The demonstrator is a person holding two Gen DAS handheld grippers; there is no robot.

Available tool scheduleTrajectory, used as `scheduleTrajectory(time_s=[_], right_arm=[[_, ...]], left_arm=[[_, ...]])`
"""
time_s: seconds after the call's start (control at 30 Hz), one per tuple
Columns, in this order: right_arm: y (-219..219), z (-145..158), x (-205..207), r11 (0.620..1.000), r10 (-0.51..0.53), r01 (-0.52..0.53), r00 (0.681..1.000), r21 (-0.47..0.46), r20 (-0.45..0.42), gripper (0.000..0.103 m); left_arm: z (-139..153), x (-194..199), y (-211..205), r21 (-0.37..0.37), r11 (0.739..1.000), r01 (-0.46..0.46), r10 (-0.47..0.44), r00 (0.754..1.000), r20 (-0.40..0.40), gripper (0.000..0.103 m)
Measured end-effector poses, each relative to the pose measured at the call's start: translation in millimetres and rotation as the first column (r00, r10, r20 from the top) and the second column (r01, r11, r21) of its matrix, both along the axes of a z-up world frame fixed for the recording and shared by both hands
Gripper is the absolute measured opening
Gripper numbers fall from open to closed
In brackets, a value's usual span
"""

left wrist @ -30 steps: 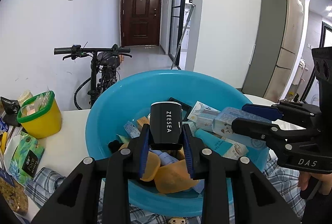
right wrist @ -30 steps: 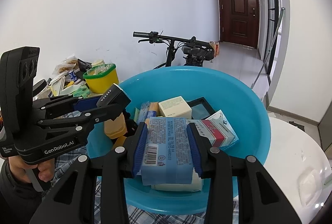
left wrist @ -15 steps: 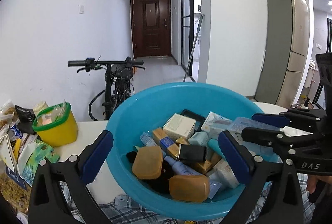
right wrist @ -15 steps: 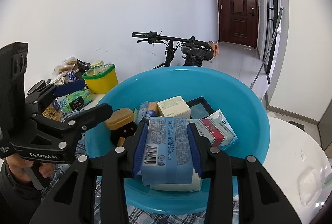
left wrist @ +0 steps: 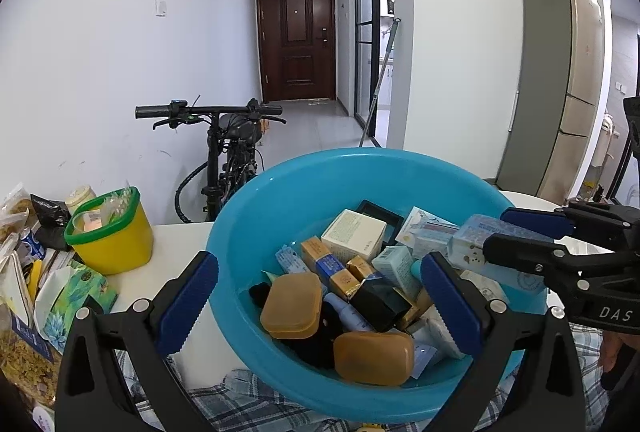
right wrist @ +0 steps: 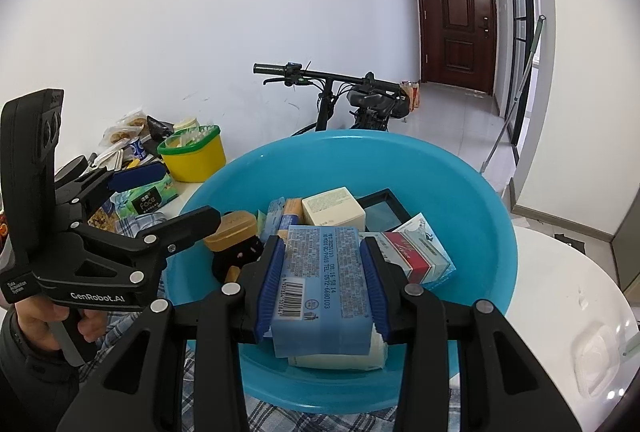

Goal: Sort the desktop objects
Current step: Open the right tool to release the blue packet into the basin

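A blue plastic basin (left wrist: 280,200) (right wrist: 460,192) holds several small boxes, tubes and amber cases. My left gripper (left wrist: 320,292) is open and empty, its jaws spread wide over the basin's near side; it shows in the right wrist view (right wrist: 168,192) at the left. A black box (left wrist: 380,302) lies in the basin between its jaws. My right gripper (right wrist: 324,284) is shut on a light blue packet (right wrist: 320,288) with a barcode, held over the basin; the packet shows in the left wrist view (left wrist: 492,252) at the right.
A yellow tub with a green rim (left wrist: 112,232) (right wrist: 196,156) stands left of the basin, beside snack bags and a green tissue pack (left wrist: 76,296). A plaid cloth (left wrist: 248,400) lies under the basin on the white table (right wrist: 568,292). A bicycle (left wrist: 228,148) stands behind.
My left gripper opened and let go of the black box, which now lies in the basin, then drew back a little. My right gripper kept its hold on the blue packet.
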State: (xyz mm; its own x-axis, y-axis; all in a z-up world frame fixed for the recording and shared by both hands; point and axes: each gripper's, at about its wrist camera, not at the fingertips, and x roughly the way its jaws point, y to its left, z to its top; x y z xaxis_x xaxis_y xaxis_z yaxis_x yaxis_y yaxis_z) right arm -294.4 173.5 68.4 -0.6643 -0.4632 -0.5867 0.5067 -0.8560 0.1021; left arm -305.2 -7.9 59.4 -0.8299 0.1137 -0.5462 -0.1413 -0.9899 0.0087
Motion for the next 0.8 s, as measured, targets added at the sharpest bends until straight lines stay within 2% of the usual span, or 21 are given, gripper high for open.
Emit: scheduleTrajectory(time_s=[0.47,0.8], right_arm=[[7.7,2.5,-0.7,0.999,-0.032,0.032,0.999,-0.01,-0.011,0.038],[11.6,2.5,-1.8,0.999,-0.037,0.037,0.999,-0.022,-0.007,0.038]], left_arm=[[-2.1,-0.9,0.6,0.02,1.0,0.016,-0.016,1.0,0.016,0.103],[-5.4,-1.6,4.3,0.001,1.0,0.017,-0.017,1.0,0.024,0.103]])
